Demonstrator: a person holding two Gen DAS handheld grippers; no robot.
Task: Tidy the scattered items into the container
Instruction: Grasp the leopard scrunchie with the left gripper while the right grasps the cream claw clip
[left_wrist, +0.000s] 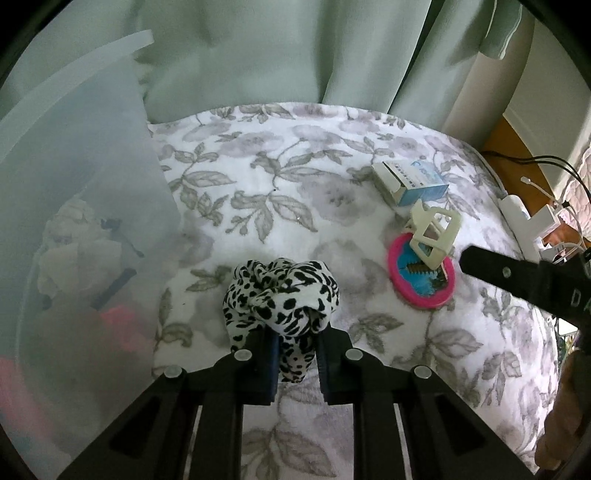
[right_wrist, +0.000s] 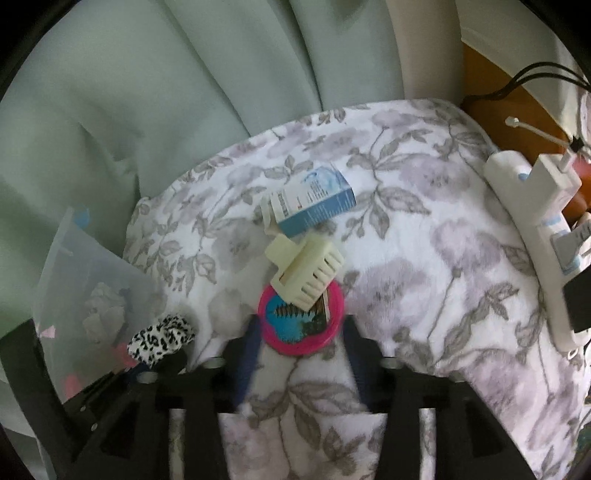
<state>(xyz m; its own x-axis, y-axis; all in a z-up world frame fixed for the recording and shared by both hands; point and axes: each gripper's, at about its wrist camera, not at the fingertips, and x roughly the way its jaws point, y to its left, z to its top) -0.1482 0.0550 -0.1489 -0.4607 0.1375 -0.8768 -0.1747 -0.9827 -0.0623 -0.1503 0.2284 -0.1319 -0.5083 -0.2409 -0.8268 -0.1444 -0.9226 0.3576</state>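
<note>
left gripper (left_wrist: 295, 354) pinching the spotted scrunchie (left_wrist: 281, 299) over the floral blanket (left_wrist: 258, 177) just beside the plastic bin (left_wrist: 74, 192), right gripper (right_wrist: 299, 354) spread wide around the pink disc (right_wrist: 301, 321), cream hair clip (right_wrist: 306, 273) resting on the disc, blue box (right_wrist: 314, 205) just behind

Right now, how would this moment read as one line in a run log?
left gripper: shut on leopard-print scrunchie | right gripper: open, around pink round mirror | cream hair claw: atop mirror | translucent bin: left
</note>
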